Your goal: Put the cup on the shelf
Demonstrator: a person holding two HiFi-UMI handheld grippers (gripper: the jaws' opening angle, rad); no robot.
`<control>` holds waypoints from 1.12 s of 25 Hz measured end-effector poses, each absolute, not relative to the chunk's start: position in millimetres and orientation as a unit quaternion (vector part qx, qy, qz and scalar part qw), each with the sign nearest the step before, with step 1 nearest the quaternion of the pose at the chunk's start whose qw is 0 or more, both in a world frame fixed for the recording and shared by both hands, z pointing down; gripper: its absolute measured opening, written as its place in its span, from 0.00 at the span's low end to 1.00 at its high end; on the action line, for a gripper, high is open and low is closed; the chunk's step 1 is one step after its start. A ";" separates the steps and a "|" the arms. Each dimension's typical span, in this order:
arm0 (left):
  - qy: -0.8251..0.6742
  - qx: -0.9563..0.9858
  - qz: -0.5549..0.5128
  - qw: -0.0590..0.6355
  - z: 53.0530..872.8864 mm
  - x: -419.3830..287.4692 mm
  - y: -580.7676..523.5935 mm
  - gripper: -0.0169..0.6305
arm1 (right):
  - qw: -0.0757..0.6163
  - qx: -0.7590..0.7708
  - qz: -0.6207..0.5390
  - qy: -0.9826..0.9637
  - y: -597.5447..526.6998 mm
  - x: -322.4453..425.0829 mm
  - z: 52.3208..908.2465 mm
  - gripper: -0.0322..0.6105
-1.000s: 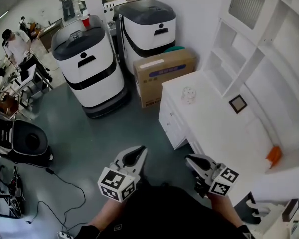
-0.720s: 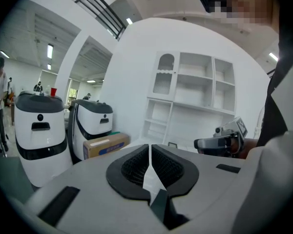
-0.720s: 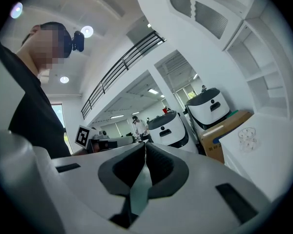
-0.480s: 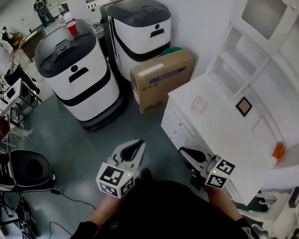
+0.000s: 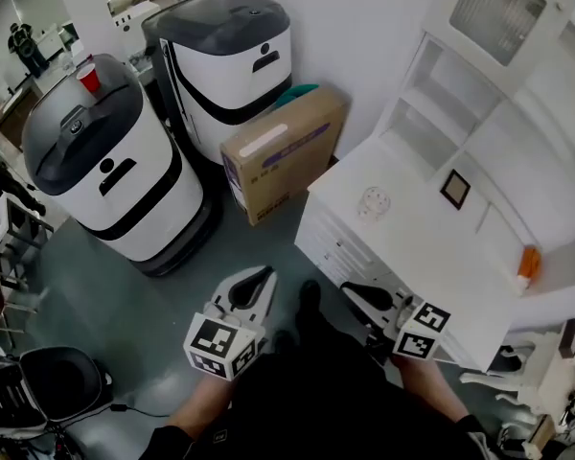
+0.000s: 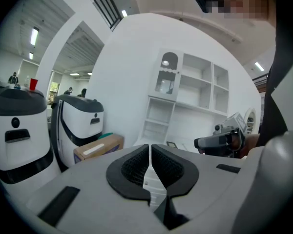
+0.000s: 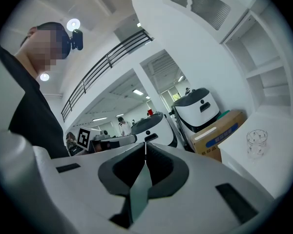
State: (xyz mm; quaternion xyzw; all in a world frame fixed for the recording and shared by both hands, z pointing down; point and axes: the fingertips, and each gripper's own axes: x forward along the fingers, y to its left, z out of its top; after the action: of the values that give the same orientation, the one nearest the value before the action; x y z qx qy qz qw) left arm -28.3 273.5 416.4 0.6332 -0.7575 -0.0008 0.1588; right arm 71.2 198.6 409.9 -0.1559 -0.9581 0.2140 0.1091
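The cup (image 5: 374, 200) apparently stands upright on the cabinet (image 5: 431, 252).

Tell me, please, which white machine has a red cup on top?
The left machine, away from the cardboard box: a red cup stands on its dark lid; the other machine has none.

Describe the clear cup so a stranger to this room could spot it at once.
Look at the white cabinet beside the cardboard box. On its top stands a clear cup, near the box end. It is see-through, unlike the dark square frame and orange thing further along.
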 end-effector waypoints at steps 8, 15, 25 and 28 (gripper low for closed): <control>-0.728 0.668 0.002 0.156 422.0 -57.7 191.9 0.07 | 0.110 -0.125 0.221 -0.961 135.5 22.3 431.7 0.08; -0.709 0.687 0.021 0.157 422.5 -112.3 94.2 0.07 | 0.107 -0.103 0.223 -0.963 61.0 -16.6 429.5 0.08; -0.660 0.731 0.055 0.165 423.6 -132.7 -15.9 0.07 | 0.092 -0.072 0.241 -0.963 -3.7 -42.8 446.8 0.08; -0.636 0.749 0.065 0.177 431.4 -129.9 -27.7 0.07 | 0.091 -0.040 0.247 -0.964 -13.2 -44.3 454.1 0.08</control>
State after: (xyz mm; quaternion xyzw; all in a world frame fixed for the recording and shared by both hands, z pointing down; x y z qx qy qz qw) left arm -129.9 -27.7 431.4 0.7486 -0.6356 0.0648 0.1773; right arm -44.3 -13.2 454.1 -0.0401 -0.9639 0.2470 0.0913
